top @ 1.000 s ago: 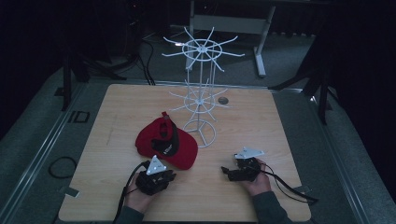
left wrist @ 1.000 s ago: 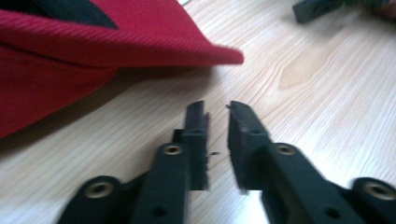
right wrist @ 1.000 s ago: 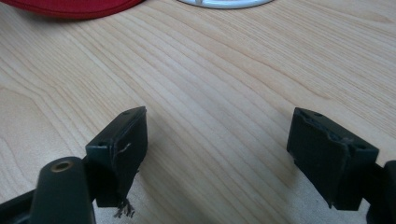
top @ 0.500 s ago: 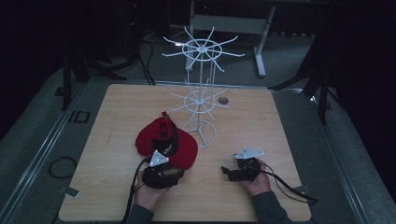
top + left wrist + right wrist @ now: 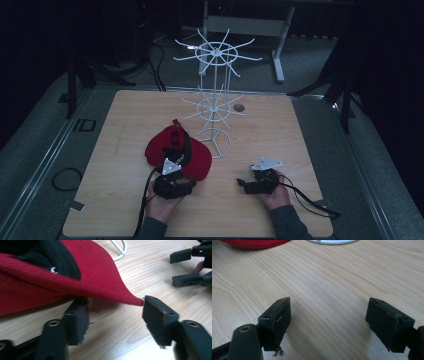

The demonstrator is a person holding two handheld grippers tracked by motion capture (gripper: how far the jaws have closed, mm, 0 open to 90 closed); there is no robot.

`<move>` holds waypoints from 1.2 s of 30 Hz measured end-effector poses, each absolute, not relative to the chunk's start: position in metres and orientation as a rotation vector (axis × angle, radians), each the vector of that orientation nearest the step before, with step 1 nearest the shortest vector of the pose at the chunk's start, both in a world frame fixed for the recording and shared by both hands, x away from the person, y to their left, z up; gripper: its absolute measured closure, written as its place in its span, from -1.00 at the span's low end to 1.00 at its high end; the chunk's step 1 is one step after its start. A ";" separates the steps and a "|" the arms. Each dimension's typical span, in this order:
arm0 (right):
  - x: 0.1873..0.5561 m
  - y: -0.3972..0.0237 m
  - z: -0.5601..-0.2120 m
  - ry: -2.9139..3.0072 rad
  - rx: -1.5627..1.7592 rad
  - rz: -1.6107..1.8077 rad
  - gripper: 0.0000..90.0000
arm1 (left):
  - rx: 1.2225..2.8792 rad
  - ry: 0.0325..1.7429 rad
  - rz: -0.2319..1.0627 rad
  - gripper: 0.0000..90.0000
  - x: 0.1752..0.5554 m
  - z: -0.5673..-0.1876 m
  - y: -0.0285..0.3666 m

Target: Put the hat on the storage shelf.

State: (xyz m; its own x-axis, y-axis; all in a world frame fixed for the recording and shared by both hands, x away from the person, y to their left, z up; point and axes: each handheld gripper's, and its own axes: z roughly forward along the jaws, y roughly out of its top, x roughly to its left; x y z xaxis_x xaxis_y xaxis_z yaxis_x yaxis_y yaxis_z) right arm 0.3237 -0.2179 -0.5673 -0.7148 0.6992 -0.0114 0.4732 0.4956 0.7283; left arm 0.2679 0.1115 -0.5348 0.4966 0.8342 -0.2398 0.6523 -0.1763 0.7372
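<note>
While the red cap (image 5: 177,152) lies on the wooden table (image 5: 300,130) and not on the white wire rack (image 5: 215,100), the work looks barely begun: no hook of the rack bears anything, and a lift and a hanging seem to be left. Its brim (image 5: 110,282) reaches between the jaws of the left gripper (image 5: 113,316), which have just been opening; they now stand apart, one jaw under the cloth's edge, the brim's tip touching (or all but touching) the other, with no squeeze on it. So the cap is released, not grasped. Off to one side of those fingers, the right gripper (image 5: 245,184) rests low over bare wood, its jaws spread wide with nothing between them.

As for room, the rack's round base (image 5: 215,142) sits just beyond the cap, close behind the left fingertips, and its lower spokes hang over that spot, so a rising cap could catch them. Between the two grippers the wood is open, and the table's near edge lies just behind both hands.
</note>
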 end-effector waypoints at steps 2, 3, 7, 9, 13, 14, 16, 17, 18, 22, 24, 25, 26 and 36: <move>0.324 -0.218 -0.567 2.438 0.986 1.047 -0.55 | 1.902 1.236 0.296 0.13 0.268 -0.534 0.116; 0.324 -0.218 -0.567 2.438 0.986 1.047 -0.55 | 1.896 1.243 0.300 0.15 0.268 -0.533 0.117; 0.324 -0.218 -0.567 2.438 0.987 1.047 -0.55 | 1.864 1.291 0.319 0.17 0.273 -0.530 0.128; 0.324 -0.218 -0.567 2.439 0.986 1.047 -0.55 | 1.852 1.305 0.326 0.20 0.275 -0.530 0.131; 0.324 -0.218 -0.567 2.438 0.986 1.047 -0.55 | 1.794 1.386 0.375 0.26 0.286 -0.525 0.150; 0.324 -0.218 -0.567 2.438 0.985 1.047 -0.55 | 1.788 1.394 0.379 0.27 0.289 -0.525 0.152; 0.324 -0.218 -0.567 2.439 0.985 1.046 -0.55 | 1.779 1.412 0.380 0.29 0.295 -0.523 0.156; 0.324 -0.218 -0.567 2.438 0.985 1.047 -0.55 | 1.782 1.417 0.379 0.29 0.298 -0.523 0.157; 0.324 -0.218 -0.567 2.439 0.985 1.046 -0.55 | 1.782 1.423 0.384 0.29 0.302 -0.523 0.157; 0.324 -0.218 -0.567 2.439 0.984 1.047 -0.55 | 1.795 1.443 0.374 0.31 0.316 -0.526 0.156; 0.324 -0.218 -0.567 2.438 0.985 1.047 -0.55 | 1.795 1.452 0.360 0.31 0.323 -0.528 0.156; 0.324 -0.218 -0.567 2.439 0.987 1.046 -0.55 | 1.786 1.458 0.348 0.31 0.327 -0.529 0.156; 0.324 -0.218 -0.567 2.439 0.987 1.046 -0.55 | 1.786 1.458 0.348 0.30 0.327 -0.529 0.156; 0.324 -0.218 -0.567 2.439 0.986 1.046 -0.55 | 1.774 1.482 0.207 0.24 0.355 -0.544 0.148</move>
State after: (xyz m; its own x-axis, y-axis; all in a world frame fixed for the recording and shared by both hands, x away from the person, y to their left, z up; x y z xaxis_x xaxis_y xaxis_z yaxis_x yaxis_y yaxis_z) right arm 0.3237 -0.2180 -0.5673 -0.7155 0.6985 -0.0119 0.4727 0.4966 0.7279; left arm 0.3554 0.1475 -0.5438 0.3014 0.8859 -0.3526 0.7555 0.0037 0.6551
